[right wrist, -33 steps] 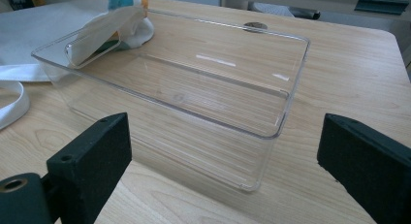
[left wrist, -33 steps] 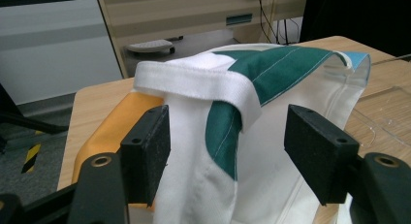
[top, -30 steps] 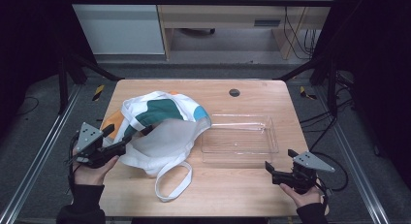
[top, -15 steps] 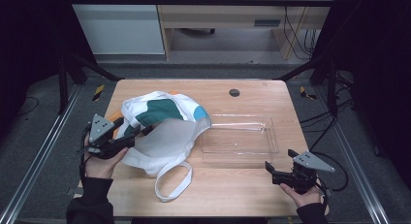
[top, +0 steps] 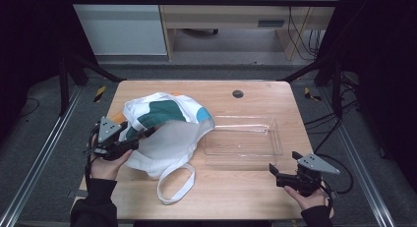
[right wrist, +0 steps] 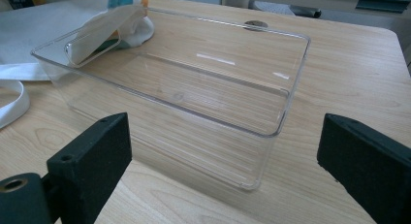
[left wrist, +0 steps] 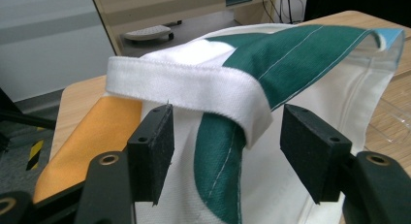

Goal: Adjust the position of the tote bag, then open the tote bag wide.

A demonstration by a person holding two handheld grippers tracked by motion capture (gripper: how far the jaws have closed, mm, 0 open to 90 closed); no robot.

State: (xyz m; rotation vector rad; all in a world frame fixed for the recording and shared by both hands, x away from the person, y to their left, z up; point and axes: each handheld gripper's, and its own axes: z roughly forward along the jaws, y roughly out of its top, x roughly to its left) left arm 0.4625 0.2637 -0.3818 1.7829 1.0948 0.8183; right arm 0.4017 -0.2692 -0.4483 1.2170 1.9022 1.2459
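Note:
A white cloth bag (top: 172,133) with green, orange and light-blue patches lies crumpled on the left half of the wooden table (top: 246,197). One loop handle (top: 174,185) trails toward the front edge. My left gripper (top: 146,132) is at the bag's left side. In the left gripper view its jaws have just been closing a little, and they stand apart around the bag's white strap (left wrist: 194,86) and a green fold (left wrist: 218,156), with the pads off the cloth. A clear plastic tray (top: 243,138) sits right of the bag. My right gripper (top: 275,172) rests open near the front right, facing the tray (right wrist: 145,107).
A small round dark grommet (top: 238,94) is set in the table's far side. The bag's right corner (right wrist: 111,25) leans over the tray's near-left rim. Metal frame rails run along both sides of the table, and a cabinet stands behind it.
My left hand has moved rightward into the bag, so its jaws now straddle the strap and the bag's edge. The right hand has stayed put.

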